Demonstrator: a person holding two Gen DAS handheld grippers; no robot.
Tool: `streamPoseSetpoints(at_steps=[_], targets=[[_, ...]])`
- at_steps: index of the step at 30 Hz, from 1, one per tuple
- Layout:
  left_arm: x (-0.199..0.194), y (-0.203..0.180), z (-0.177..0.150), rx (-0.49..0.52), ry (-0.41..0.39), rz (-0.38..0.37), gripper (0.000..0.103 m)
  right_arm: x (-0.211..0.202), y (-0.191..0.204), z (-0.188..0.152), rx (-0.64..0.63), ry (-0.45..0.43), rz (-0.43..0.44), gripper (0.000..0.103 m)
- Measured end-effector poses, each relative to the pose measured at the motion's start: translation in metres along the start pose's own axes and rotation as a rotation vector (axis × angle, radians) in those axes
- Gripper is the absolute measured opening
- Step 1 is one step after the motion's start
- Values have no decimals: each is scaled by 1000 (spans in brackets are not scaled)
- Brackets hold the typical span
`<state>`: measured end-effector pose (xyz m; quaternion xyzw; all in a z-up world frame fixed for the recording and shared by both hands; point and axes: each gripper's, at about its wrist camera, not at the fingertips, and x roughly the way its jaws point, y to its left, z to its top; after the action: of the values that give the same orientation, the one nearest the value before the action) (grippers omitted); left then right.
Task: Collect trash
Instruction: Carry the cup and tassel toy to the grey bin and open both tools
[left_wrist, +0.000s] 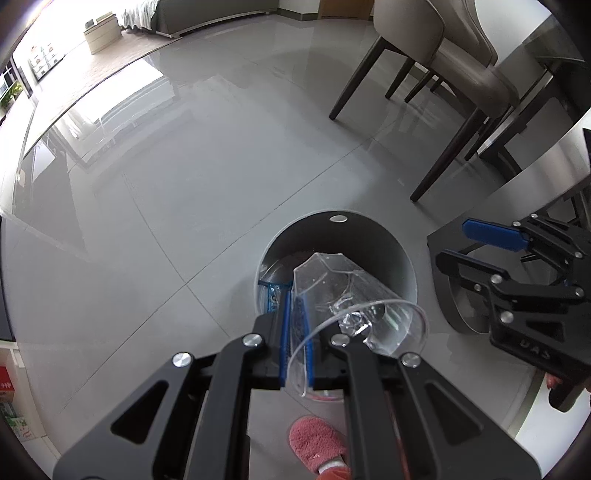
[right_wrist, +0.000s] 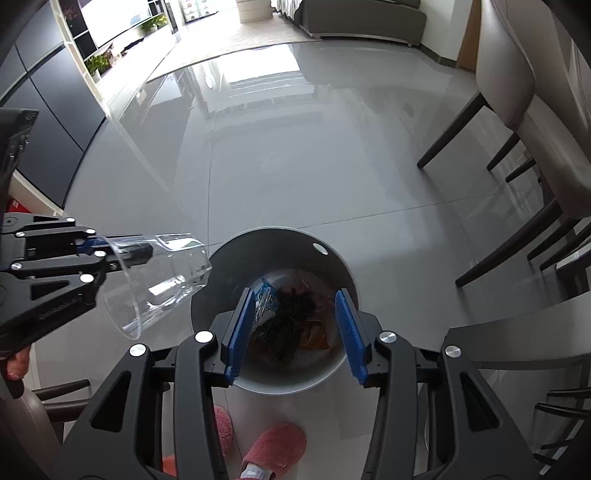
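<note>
Your right gripper (right_wrist: 293, 328) hung over the bin (right_wrist: 221, 266) at lower centre, jaws apart and empty; dark and orange scraps already lay inside. Your left gripper (left_wrist: 297, 325) had its jaws clamped on the wall of a clear plastic cup (left_wrist: 347, 295), tilted above the bin mouth. The cup was not yet released.

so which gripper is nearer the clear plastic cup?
Left. The left gripper is shut on the clear plastic cup, holding it by the wall beside the bin. The right gripper is open over the bin, apart from it.
</note>
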<state>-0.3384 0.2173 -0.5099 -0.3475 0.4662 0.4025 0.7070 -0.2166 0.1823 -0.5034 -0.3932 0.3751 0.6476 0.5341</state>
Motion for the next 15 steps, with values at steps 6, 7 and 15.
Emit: streamPoseSetpoints(at_steps=[6,7,15], targets=[[13,-16,7,39,-3,6,12,-4,-6,-7,-4,-7,-32,44],[14,-17,7,43,0,12,12,-5,-9,-9,0,-4,-34,44],[15,-34,9,84,2,25,62,-15,-23,-15,21,-5,-56,44]])
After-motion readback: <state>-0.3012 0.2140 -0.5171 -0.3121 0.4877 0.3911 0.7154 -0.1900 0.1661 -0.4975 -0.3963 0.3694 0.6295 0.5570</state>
